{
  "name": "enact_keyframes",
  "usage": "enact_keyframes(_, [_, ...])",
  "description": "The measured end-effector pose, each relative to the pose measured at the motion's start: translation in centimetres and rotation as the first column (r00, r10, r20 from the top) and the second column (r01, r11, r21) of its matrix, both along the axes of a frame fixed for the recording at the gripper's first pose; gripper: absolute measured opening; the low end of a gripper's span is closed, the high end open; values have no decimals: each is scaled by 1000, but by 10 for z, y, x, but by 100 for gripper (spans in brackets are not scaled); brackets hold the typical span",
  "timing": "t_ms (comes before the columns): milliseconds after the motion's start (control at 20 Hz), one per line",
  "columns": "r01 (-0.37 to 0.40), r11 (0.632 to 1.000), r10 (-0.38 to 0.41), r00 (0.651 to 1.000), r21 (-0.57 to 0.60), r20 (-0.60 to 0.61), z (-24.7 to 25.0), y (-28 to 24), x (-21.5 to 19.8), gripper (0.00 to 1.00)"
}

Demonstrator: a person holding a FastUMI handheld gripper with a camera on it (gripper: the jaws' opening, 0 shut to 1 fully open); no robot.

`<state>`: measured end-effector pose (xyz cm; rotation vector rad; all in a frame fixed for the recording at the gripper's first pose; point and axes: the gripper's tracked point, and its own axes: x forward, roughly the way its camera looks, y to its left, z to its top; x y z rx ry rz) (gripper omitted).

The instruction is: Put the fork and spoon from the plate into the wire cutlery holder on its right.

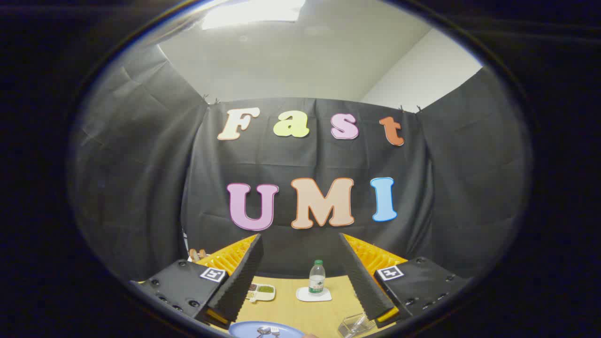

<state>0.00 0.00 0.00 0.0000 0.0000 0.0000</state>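
from my feed the gripper hangs above the wooden table with its two fingers spread wide apart, nothing between them and neither one touching anything. so i read the tool as open and empty.

down at the near edge of the table, between the fingers and closer to the left one, i see the blue plate, only its far rim and a slice of its surface showing. on it lie the fork and spoon, shiny metal, close together; i can't tell which piece is which, nor how they are crossed. the wire cutlery holder sits to the plate's right, just below the tip of the right finger, apart from the plate. it looks pale and see-through from here, and i can't tell whether anything is inside it.

farther out on the table, between the fingers, a clear water bottle with a green cap stands upright on a small white saucer. left of that, just beside the left finger, is a small divided tray with green and darker contents. beyond the left finger's base, something brownish shows at the table's edge, too small to make out.
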Motion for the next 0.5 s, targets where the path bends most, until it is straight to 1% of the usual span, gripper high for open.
enact_keyframes(200, [-3,1000,4,999,21,-52,-12,0,2,100])
enact_keyframes(500, [-21,1000,22,998,21,-66,-18,6,4,100])
